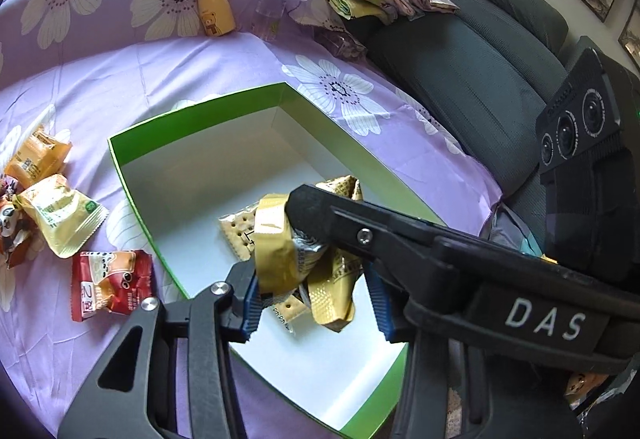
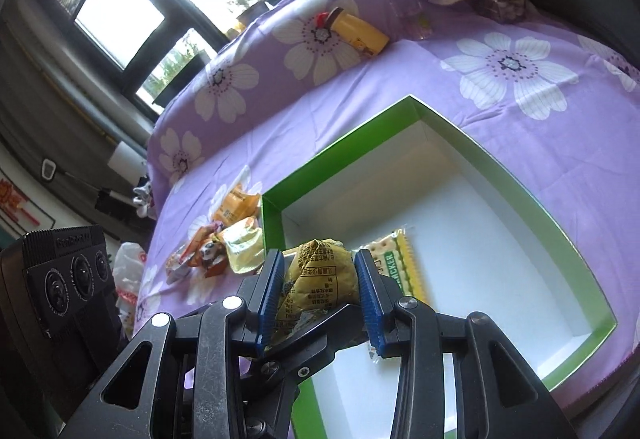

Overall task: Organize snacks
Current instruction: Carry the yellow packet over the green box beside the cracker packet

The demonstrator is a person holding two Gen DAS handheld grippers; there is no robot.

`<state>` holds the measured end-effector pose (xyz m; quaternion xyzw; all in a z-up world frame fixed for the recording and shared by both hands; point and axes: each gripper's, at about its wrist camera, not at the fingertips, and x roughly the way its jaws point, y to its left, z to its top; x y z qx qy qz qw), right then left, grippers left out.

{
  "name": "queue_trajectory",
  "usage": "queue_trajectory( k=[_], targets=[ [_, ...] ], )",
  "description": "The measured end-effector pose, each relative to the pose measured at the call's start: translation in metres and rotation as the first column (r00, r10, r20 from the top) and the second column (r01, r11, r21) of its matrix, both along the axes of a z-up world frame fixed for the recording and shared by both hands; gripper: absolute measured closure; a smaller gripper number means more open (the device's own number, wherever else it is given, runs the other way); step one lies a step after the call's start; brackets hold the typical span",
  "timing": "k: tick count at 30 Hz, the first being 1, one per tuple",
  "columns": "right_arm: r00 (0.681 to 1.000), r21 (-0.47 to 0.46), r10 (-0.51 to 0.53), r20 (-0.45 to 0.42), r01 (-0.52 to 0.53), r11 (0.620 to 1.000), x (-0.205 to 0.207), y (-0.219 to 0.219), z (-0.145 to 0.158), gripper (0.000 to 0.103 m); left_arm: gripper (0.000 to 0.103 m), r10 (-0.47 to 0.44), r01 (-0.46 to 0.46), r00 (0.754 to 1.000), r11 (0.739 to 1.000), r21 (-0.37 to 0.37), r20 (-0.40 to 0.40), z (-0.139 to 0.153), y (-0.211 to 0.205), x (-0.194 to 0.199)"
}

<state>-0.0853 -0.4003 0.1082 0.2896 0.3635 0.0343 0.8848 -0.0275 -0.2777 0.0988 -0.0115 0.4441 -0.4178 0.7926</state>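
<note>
Right wrist: right tool pinches gold packet w/in green box rim.

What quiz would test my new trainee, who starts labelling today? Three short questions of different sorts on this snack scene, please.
1. True or false: a cracker packet lies inside the green box.
2. What is the right tool clamped on? A) a spoon B) a gold packet C) a mug
3. Fill in: the red packet lies ___ the box, on the purple cloth.

Key: 1 true; 2 B; 3 outside.
</note>
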Motion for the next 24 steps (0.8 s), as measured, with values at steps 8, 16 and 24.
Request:
queue_trajectory(
  k=[8, 16, 24],
  targets=[
    [0.997, 0.017, -0.041, -0.061, 0.042, 0.999, 0.005, -0.015, -0.015, 0.063, 0.059, -0.011, 0.012, 0.999, 0.999, 0.032, -0.051, -0.014, -0.019, 0.006],
    [0.994, 0.016, -0.061, -0.096, 0.062, 0.998, 0.004, -0.023, -0.02, 0.063, 0.059, -0.016, 0.02, 0.997, 0.999, 0.047, -0.079, -0.022, -0.029, 0.008],
    [0.997, 0.005, -0.037, -0.073, 0.037, 0.999, 0.003, -0.018, -0.011, 0.063, 0.059, 0.032, -0.028, 0.998, 0.997, 0.066, -0.05, -0.01, -0.025, 0.001]
  ],
)
